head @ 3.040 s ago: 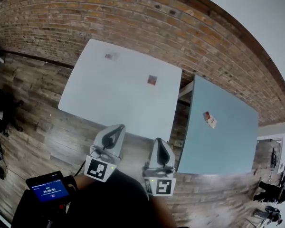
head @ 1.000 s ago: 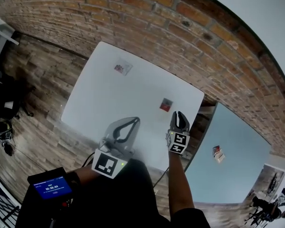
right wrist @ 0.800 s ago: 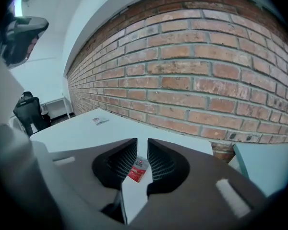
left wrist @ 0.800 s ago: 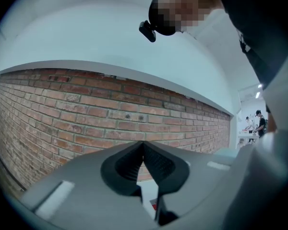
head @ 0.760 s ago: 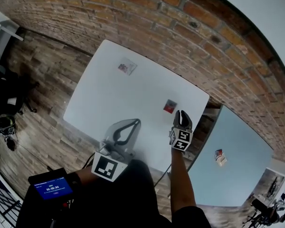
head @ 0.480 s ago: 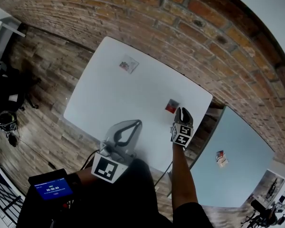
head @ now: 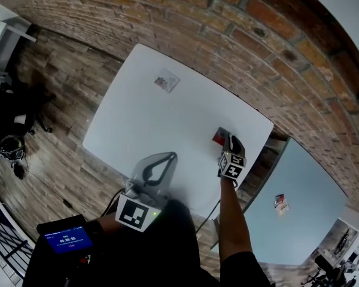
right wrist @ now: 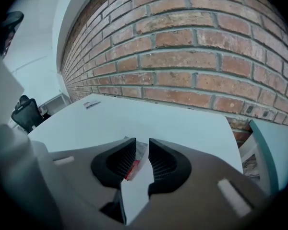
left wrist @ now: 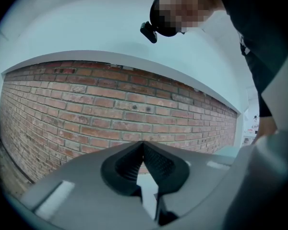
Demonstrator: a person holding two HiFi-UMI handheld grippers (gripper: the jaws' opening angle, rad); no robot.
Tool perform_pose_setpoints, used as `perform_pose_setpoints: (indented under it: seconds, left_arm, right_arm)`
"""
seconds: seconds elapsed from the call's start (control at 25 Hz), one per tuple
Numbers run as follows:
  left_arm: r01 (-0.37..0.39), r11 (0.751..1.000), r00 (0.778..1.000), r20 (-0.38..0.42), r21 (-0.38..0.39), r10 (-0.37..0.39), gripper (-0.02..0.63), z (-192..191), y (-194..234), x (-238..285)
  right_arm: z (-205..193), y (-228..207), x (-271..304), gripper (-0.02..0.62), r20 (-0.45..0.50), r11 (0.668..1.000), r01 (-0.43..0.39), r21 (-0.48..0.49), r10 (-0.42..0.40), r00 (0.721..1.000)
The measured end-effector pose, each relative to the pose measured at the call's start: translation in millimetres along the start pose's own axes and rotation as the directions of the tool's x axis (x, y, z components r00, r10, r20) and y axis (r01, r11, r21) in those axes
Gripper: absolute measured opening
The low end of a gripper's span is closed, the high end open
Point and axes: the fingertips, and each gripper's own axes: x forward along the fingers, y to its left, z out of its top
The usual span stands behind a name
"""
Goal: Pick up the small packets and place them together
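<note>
The right gripper (right wrist: pixel 141 145), jaws narrowly apart and opening, frames the flat red-and-silver foil packet (right wrist: pixel 133 161) near the white table's (head: pixel 143 121) right edge, apparently untouched. A shallow pinch could skid it off. The left gripper (left wrist: pixel 144 146) is closed, empty.

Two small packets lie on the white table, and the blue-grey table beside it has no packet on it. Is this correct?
Not fully. The white table does hold two, the far packet and the red packet, but the blue-grey table is not bare: the head view shows a third packet lying on it.
</note>
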Motion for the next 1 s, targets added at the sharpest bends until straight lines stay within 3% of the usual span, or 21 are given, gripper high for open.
perform_pose_setpoints:
  seconds: [0.24, 0.52, 1.0]
  left_arm:
    - [-0.002, 1.000, 1.000, -0.017, -0.005, 0.002, 0.002, -3, 2, 1]
    - [-0.018, 1.000, 1.000, -0.024, -0.026, 0.017, 0.002, -7, 6, 1]
    - [-0.028, 0.997, 0.999, -0.027, -0.069, 0.027, 0.002, -10, 4, 4]
  right_arm:
    - [-8, -3, 12, 0.092, -0.041, 0.999, 0.001, 0.041, 0.000, 0.999]
    - [-9, 0, 21, 0.100, -0.061, 0.990, -0.047, 0.130, 0.055, 0.997]
    - [-11, 7, 22, 0.029, -0.091, 0.991, -0.088, 0.098, 0.097, 0.991]
